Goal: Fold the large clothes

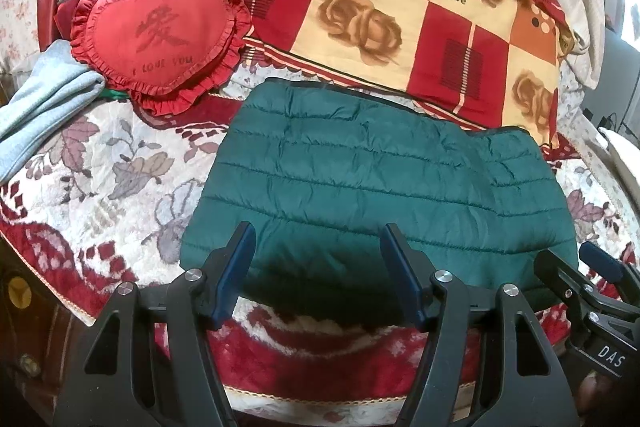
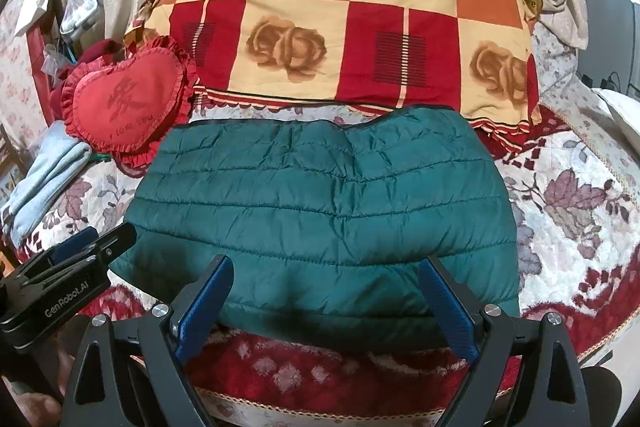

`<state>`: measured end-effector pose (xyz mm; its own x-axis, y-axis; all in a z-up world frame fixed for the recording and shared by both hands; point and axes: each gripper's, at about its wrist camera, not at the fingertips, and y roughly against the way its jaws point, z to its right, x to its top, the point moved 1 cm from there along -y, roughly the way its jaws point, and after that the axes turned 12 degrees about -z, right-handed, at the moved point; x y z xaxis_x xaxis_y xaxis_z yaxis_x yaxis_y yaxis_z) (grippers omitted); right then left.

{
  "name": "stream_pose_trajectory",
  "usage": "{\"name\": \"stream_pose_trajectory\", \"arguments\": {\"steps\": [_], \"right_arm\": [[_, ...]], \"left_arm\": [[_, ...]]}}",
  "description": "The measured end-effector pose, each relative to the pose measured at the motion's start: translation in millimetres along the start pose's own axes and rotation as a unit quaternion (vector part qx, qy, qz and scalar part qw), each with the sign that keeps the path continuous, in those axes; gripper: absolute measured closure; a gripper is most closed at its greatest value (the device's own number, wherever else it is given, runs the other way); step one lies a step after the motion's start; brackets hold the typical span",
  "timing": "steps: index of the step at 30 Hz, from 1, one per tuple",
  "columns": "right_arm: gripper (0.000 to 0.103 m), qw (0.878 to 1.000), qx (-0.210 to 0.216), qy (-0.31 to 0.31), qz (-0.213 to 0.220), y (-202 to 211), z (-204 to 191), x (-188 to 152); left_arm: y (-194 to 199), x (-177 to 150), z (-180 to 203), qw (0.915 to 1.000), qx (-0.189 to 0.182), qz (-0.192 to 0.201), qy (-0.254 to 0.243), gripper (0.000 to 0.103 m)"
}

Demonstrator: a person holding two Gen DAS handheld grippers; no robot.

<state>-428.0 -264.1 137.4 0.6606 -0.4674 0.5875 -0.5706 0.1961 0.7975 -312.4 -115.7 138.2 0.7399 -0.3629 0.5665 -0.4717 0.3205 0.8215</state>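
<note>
- At the far left of the bed, a pale blue garment (image 1: 44, 107) is seen bunched up, well apart from the work in hand.
- Just beside it a red heart-shaped cushion (image 1: 160, 35) with a frilled edge is propped against a large checked pillow (image 1: 380, 11) printed with roses.
- The left gripper (image 1: 318, 275) is held over the near left part of the green quilted jacket (image 1: 360, 179); its jaws stand apart and nothing is pinched between them.
- The jacket is laid flat in the middle of the bed, already folded into a compact rectangle, with its far edge just short of the checked pillow.
- The right gripper (image 2: 326, 303) is held over the near right part of the jacket, jaws spread wide and empty, the near hem lying below and between them.
- The step in hand is judged to be a release after a fold, or a pause before another one; the folding looks nearly done.
- If a further fold is wanted, the near hem would have to be pinched at both corners and carried evenly towards the pillow, since puffy slippery fabric is likely to spring back.
- The surface is a plush bedspread (image 2: 580, 227) with leaf patterns in red, white and grey; it is soft, so edges may sink.
- Pale curtains or bedding are seen behind, and the room's right side is too dim to read.
</note>
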Motion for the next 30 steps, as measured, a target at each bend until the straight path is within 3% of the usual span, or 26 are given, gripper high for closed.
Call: {"name": "stream_pose_trajectory", "arguments": {"steps": [30], "right_arm": [[0.011, 1.0, 0.006, -0.003, -0.008, -3.9, -4.3, -1.8]], "left_arm": [[-3.7, -4.0, 3.1, 0.9999, 0.004, -0.001, -0.013, 0.038]]}}
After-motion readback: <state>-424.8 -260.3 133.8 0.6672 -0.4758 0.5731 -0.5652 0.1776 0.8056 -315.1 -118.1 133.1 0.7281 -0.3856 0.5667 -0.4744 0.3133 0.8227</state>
